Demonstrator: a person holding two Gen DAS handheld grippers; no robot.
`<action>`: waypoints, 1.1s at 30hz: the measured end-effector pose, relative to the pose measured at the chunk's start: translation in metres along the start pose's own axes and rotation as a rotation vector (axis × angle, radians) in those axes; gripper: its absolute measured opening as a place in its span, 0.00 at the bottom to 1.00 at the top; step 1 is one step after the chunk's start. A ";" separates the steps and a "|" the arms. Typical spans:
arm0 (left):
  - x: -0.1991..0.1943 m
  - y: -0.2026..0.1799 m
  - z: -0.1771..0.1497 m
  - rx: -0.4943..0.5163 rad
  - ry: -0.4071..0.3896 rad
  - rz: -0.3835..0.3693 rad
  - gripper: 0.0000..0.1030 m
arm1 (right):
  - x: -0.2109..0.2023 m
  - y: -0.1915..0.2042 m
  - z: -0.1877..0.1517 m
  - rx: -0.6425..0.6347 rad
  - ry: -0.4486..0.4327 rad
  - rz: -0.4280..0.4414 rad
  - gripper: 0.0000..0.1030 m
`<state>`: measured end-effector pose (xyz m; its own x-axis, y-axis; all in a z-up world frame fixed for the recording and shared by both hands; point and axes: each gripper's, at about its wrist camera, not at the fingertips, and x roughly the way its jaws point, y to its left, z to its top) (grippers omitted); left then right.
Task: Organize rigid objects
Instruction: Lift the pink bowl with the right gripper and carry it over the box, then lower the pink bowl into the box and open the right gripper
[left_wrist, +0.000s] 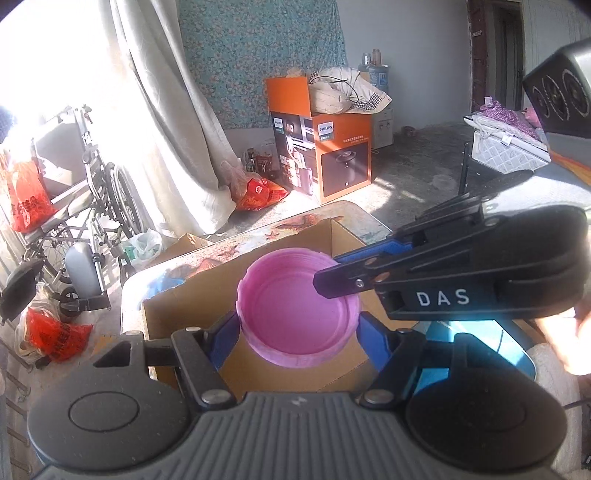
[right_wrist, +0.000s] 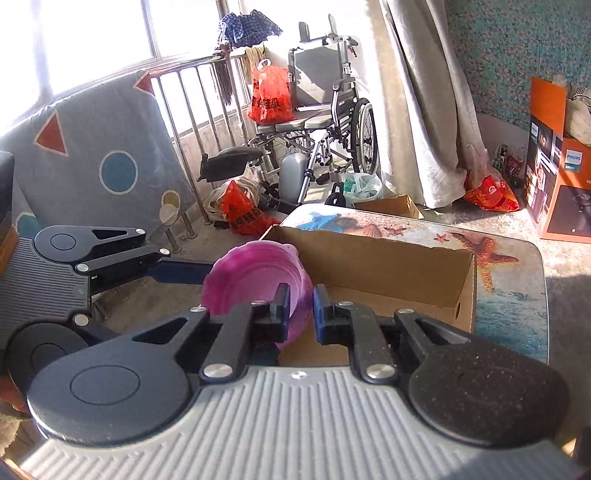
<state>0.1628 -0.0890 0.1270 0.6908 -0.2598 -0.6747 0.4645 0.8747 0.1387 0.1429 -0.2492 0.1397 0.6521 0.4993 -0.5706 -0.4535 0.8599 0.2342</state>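
Round pink plastic lid gripped by both left gripper and right gripper fingers above open brown cardboard box.

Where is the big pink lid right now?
The round pink plastic lid is held up over the open cardboard box, with the left gripper across it and the right gripper on its rim.

Strong daylight enters through a window behind a metal railing. A pale curtain hangs to the concrete floor. Floral teal fabric covers the wall behind. A folded wheelchair stands by the railing, carrying a red plastic bag. An orange Philips box sits on the floor. A patterned mattress leans upright.
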 end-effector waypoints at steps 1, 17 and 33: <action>0.010 0.010 0.004 -0.009 0.033 -0.007 0.69 | 0.016 -0.006 0.011 0.016 0.042 0.017 0.12; 0.163 0.082 -0.025 -0.056 0.477 -0.124 0.69 | 0.231 -0.065 -0.004 0.220 0.626 0.099 0.11; 0.156 0.093 -0.039 -0.052 0.503 -0.070 0.76 | 0.279 -0.045 -0.016 0.265 0.696 0.187 0.17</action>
<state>0.2925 -0.0327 0.0063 0.3007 -0.1005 -0.9484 0.4629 0.8848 0.0530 0.3347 -0.1502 -0.0426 0.0063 0.5325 -0.8464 -0.3003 0.8084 0.5063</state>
